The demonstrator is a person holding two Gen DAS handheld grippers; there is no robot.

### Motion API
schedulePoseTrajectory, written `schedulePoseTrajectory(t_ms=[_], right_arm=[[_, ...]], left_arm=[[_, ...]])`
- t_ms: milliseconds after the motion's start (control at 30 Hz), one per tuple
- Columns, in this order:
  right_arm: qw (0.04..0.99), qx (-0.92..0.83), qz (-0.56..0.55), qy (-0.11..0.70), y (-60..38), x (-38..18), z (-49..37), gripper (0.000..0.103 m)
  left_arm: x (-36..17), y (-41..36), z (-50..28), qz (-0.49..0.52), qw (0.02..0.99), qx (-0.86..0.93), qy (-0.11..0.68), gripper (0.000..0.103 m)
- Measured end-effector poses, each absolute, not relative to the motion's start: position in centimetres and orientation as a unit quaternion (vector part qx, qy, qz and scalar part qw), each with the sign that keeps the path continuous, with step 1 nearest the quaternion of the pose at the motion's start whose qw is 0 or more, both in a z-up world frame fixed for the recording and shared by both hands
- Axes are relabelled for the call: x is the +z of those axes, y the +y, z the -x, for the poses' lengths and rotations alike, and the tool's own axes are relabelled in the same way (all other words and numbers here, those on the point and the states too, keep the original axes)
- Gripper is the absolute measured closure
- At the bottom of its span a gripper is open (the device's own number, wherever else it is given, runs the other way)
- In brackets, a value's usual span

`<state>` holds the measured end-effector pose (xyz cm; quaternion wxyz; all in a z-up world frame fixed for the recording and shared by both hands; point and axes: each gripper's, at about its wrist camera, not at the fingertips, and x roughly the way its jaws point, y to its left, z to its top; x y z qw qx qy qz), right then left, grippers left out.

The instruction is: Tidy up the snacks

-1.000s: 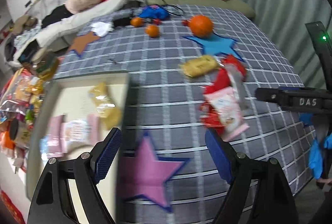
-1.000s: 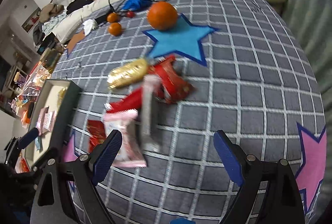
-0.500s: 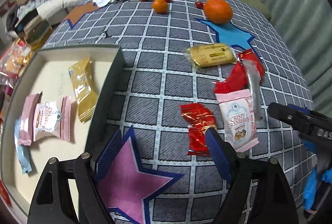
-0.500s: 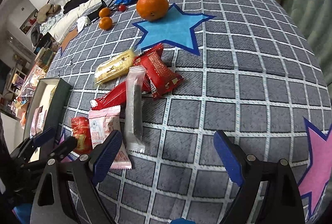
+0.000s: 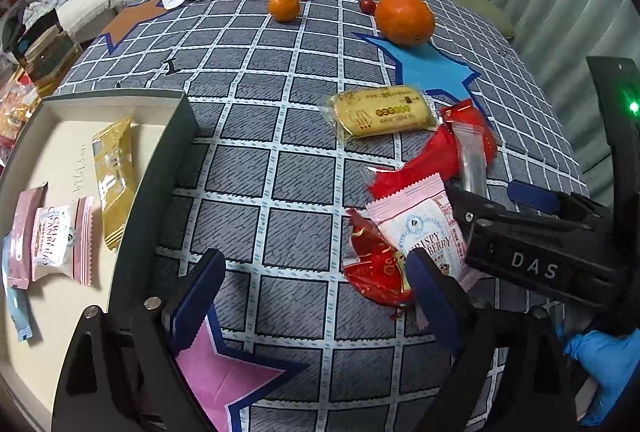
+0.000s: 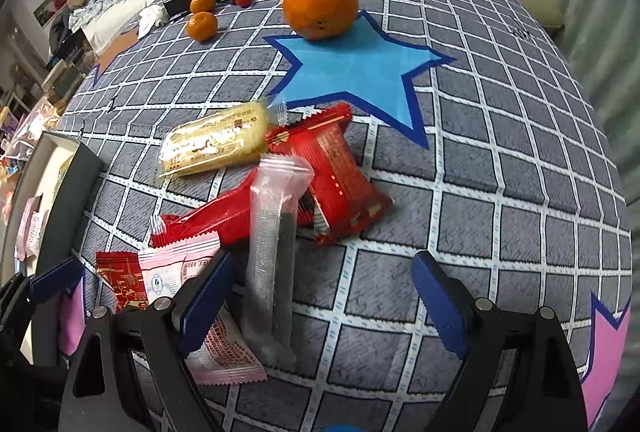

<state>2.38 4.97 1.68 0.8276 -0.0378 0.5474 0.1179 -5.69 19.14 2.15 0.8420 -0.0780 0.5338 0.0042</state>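
Loose snacks lie in a pile on the checked cloth: a yellow packet point(image 5: 384, 111) point(image 6: 216, 143), red packets point(image 5: 420, 159) point(image 6: 340, 175), a clear long packet point(image 6: 272, 264), a pink cranberry packet point(image 5: 420, 232) point(image 6: 180, 272) and a small red packet point(image 5: 376, 272) point(image 6: 120, 280). My left gripper point(image 5: 314, 300) hovers low over the cloth with its jaws opening. Nothing is between them, and the small red packet sits by its right finger. My right gripper point(image 6: 322, 300) is closing, with the clear packet's near end between its fingers, untouched. A dark-rimmed tray point(image 5: 168, 159) on the left holds a gold packet point(image 5: 114, 175) and pink packets point(image 5: 60, 240).
A big orange point(image 5: 404, 19) sits at the tip of a blue star, with mandarins point(image 5: 284, 7), a cable and a blue bag behind it. A pink star patch point(image 5: 224, 376) lies under the left gripper. A sofa piled with clothes runs along the far edge. A blue-gloved hand point(image 5: 608, 352) holds the right gripper.
Both grippers have sunk toward the snack pile, which now looks larger. The left view has swung from the tray toward the pile. The right gripper now reaches over the pink packet.
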Motion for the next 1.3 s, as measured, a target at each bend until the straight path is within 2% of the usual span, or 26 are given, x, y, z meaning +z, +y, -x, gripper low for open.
schedulePoseTrajectory(t_ms=[33,67,100,133,267,467,500,600,633,900,967,1033,1133,1167,1200,1233,1300], right_arm=[[0.831,0.116,0.043,0.543,5.0,1.8,-2.3,0.029],[0.833,0.117,0.052,0.538,5.1,2.0,-2.2,0.046],[0.834,0.121,0.057,0.536,5.2,2.1,-2.0,0.060],[0.834,0.127,0.062,0.534,5.1,2.2,-1.9,0.065],[0.834,0.139,0.054,0.531,4.7,2.3,-1.5,0.074],[0.834,0.142,0.048,0.531,2.7,2.3,0.5,0.074],[0.834,0.141,0.043,0.532,2.3,2.3,0.9,0.074],[0.833,0.139,0.036,0.535,1.3,2.4,2.0,0.074],[0.832,0.140,0.035,0.535,1.0,2.4,2.4,0.074],[0.834,0.141,0.029,0.532,-0.8,2.6,6.7,0.074],[0.832,0.145,0.030,0.534,-1.0,2.7,7.8,0.074],[0.831,0.149,0.027,0.536,-1.1,2.7,8.5,0.074],[0.834,0.130,0.029,0.536,-1.2,2.9,8.0,0.073],[0.834,0.128,0.022,0.537,-1.3,3.0,7.6,0.061],[0.834,0.127,0.017,0.536,-1.3,3.1,7.2,0.032],[0.837,0.123,0.015,0.533,-1.2,3.2,6.7,0.022],[0.845,0.113,0.030,0.522,-0.4,3.5,5.6,0.021]], left_arm=[[2.2,19.3,5.8,0.080,0.842,0.005,0.534,0.009],[2.4,19.6,6.0,0.080,0.842,0.007,0.533,0.009],[2.6,19.8,6.2,0.080,0.844,0.010,0.531,0.009],[2.8,20.2,6.6,0.079,0.846,0.015,0.527,0.009],[3.0,20.7,6.8,0.107,0.840,0.008,0.531,0.009],[1.3,19.6,6.1,0.119,0.827,0.020,0.548,0.012],[1.3,19.2,6.1,0.106,0.832,0.025,0.544,0.020],[1.4,18.2,6.3,0.055,0.842,0.033,0.536,0.062],[1.5,18.3,6.6,0.051,0.842,0.028,0.536,0.068],[1.4,18.3,12.7,0.005,0.854,-0.007,0.520,0.067],[1.3,18.3,13.6,-0.003,0.859,-0.008,0.512,0.058],[1.1,18.5,13.5,-0.009,0.861,0.005,0.508,0.026],[0.7,19.0,12.9,0.012,0.868,0.010,0.497,0.021],[0.6,18.9,12.7,0.008,0.871,0.012,0.491,0.020],[0.5,18.7,12.6,0.008,0.873,0.012,0.487,0.018],[0.5,18.6,12.6,0.007,0.876,0.012,0.482,0.015],[0.3,18.4,12.5,0.008,0.880,0.012,0.475,0.011]])
